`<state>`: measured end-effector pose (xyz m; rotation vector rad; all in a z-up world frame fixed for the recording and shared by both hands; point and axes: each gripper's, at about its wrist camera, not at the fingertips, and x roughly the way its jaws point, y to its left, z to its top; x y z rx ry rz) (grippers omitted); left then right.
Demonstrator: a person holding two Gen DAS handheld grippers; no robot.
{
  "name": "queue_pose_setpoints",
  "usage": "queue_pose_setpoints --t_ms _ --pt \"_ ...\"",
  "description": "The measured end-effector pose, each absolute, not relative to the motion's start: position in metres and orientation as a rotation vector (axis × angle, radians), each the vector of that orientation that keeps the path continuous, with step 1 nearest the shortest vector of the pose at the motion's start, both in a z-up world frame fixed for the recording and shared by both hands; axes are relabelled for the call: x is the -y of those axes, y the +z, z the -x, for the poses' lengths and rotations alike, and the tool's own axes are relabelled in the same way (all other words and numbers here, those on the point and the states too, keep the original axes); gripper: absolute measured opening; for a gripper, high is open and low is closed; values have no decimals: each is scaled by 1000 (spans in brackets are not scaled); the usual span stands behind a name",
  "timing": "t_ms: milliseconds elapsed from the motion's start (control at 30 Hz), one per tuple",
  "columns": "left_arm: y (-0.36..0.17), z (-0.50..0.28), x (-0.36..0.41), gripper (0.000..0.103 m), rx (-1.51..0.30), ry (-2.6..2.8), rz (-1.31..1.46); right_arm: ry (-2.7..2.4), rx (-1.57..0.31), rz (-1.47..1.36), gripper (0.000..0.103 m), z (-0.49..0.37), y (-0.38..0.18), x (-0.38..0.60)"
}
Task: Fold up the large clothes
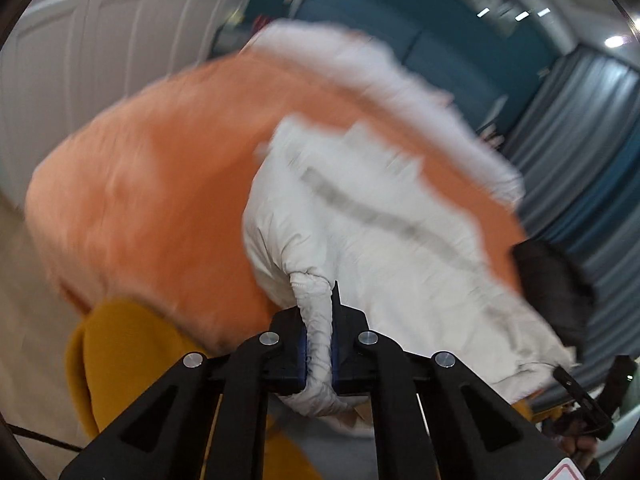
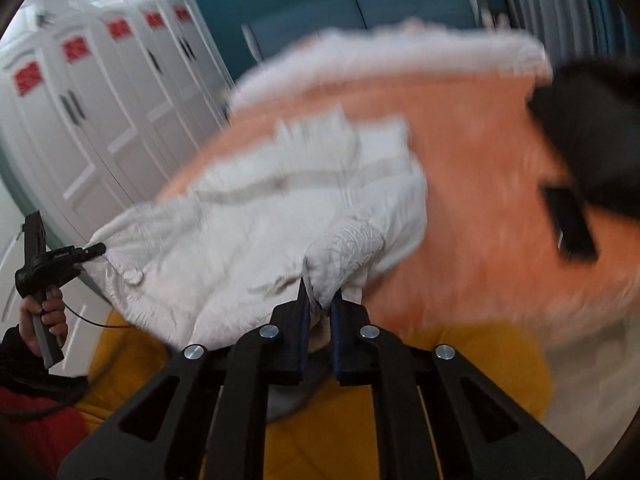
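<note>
Left gripper (image 1: 319, 336): clamped on a bunched cuff or corner of the white jacket (image 1: 360, 240); the fabric fills the gap between the blue pads, likely so that end can be lifted and carried over.
Right gripper (image 2: 319, 312): pinched on another gathered end of the same jacket (image 2: 260, 232), pads pressing the cloth; two grips at separate ends let the person spread or fold it evenly.
Person's hand (image 2: 44, 316): seen at the left edge of the right view, holding the other gripper's handle, whose tip meets the jacket's far corner.
Jacket: puffy, white, with a grey strip along it; it lies on the orange blanket (image 1: 160, 200), partly raised at both held ends. Blur hides finer detail.
Yellow cloth (image 2: 360, 420): beneath the grippers, under the blanket's near edge.
Dark item (image 2: 592, 148): on the blanket, well apart from the jacket; too blurred to name.
Stage: judged early, a fold just being set up.
Beyond: white wardrobe doors (image 2: 100, 112), teal wall.
</note>
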<state>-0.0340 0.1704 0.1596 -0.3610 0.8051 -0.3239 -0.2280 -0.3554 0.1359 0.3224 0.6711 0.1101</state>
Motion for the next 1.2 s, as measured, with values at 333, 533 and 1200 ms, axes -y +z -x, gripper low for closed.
queue_pose_setpoints --t_ms 333,533,1200 --pt "274 61 -177 6 -487 -341 425 91 -301 -301 7 249 247 376" --pt "241 -38 -152 11 -589 -178 381 39 -351 -375 7 146 219 401" --pt "198 -194 -114 72 -380 229 14 -67 -437 -319 30 -15 149 373"
